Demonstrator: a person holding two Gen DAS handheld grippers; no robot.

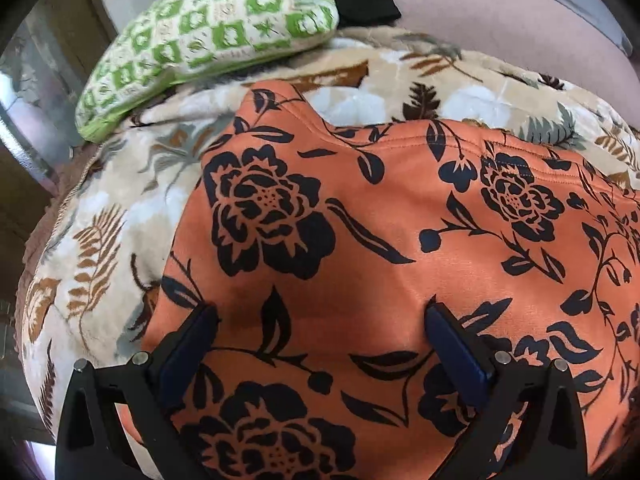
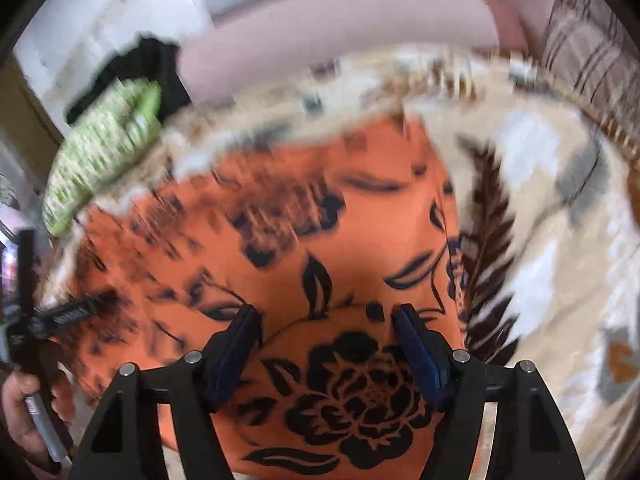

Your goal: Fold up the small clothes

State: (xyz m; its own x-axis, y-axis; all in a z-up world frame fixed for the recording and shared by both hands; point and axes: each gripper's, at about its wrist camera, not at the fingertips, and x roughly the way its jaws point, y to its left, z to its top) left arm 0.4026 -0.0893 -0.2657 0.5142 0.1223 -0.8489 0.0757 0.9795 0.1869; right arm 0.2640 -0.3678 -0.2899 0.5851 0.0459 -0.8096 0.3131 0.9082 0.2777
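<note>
Blue-padded fingers of the left gripper (image 1: 322,314) are held wide apart over an orange garment (image 1: 360,240) printed with black flowers; nothing is pinched between them, and whether the tips touch the cloth cannot be told. Orange garment: spread flat directly beneath and ahead of both grippers, on a beige leaf-patterned blanket (image 1: 100,208); a stitched hem is seen at its far edge. Right gripper (image 2: 326,312): jaws parted over the same garment (image 2: 304,216), near its right-hand edge, with a large black bloom between the fingers and no cloth gripped; this view is blurred. Blanket (image 2: 540,208) is exposed to the right of the right gripper. Green-and-white pillow (image 1: 208,36): set beyond the garment, ahead and to the left of the left gripper, resting on the blanket. Pink surface (image 1: 500,12): behind the blanket, ahead and to the right. Left hand (image 2: 24,412) and its gripper are seen at the left edge of the right view.
</note>
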